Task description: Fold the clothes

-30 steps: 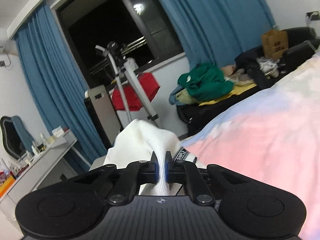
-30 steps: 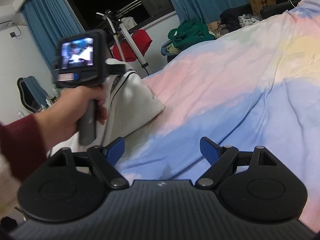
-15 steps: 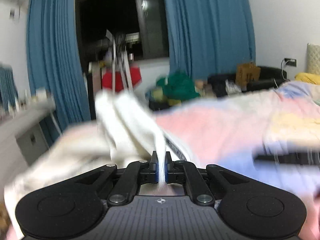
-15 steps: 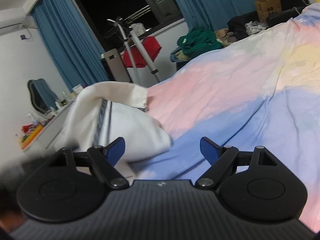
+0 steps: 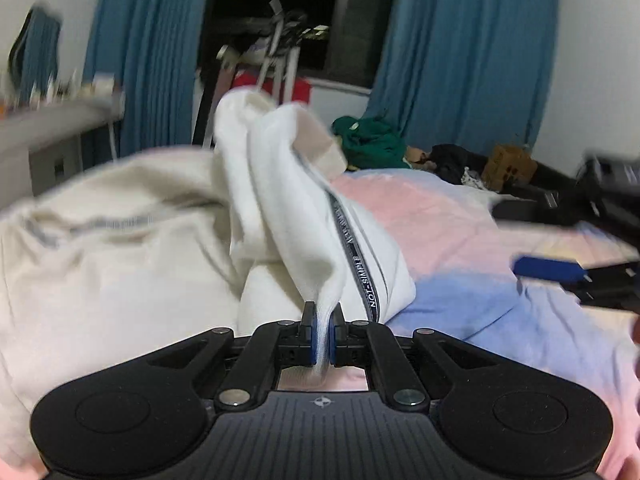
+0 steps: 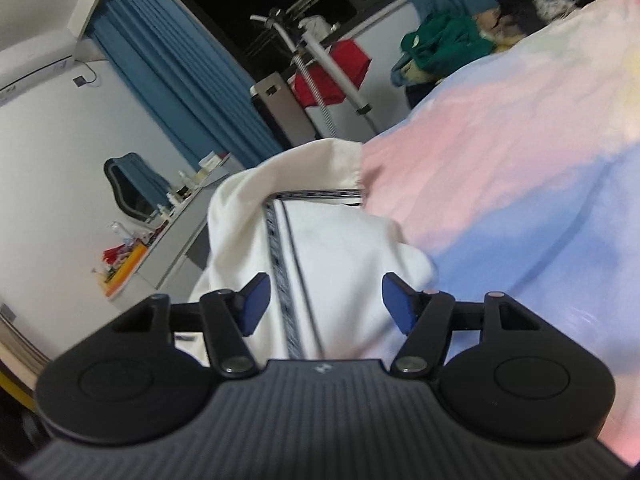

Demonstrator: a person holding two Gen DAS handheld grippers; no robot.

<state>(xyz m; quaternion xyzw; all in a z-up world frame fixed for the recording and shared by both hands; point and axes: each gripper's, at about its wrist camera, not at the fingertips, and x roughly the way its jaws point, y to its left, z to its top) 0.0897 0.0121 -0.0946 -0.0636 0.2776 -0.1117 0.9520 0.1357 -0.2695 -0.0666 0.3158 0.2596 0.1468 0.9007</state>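
Note:
A white garment [image 5: 288, 208] with a dark lettered stripe lies bunched on the pastel bedsheet [image 5: 500, 312]. My left gripper [image 5: 324, 332] is shut on a fold of it and holds that fold raised off the bed. In the right wrist view the same garment [image 6: 336, 264] lies at the bed's left edge. My right gripper [image 6: 326, 300] is open, its blue pads on either side of the cloth, just above it. The right gripper also shows blurred at the right edge of the left wrist view [image 5: 560, 272].
The pink, blue and yellow bedsheet [image 6: 520, 160] fills the right. A garment steamer stand [image 6: 332, 68] and red cloth stand by the dark window. A heap of green clothes [image 6: 444, 44] lies beyond the bed. A dresser [image 6: 176, 240] with small items stands left.
My left gripper swung right along the bed with the white fold held. My right gripper moved left and down over the garment; the cloth now lies between its open pads.

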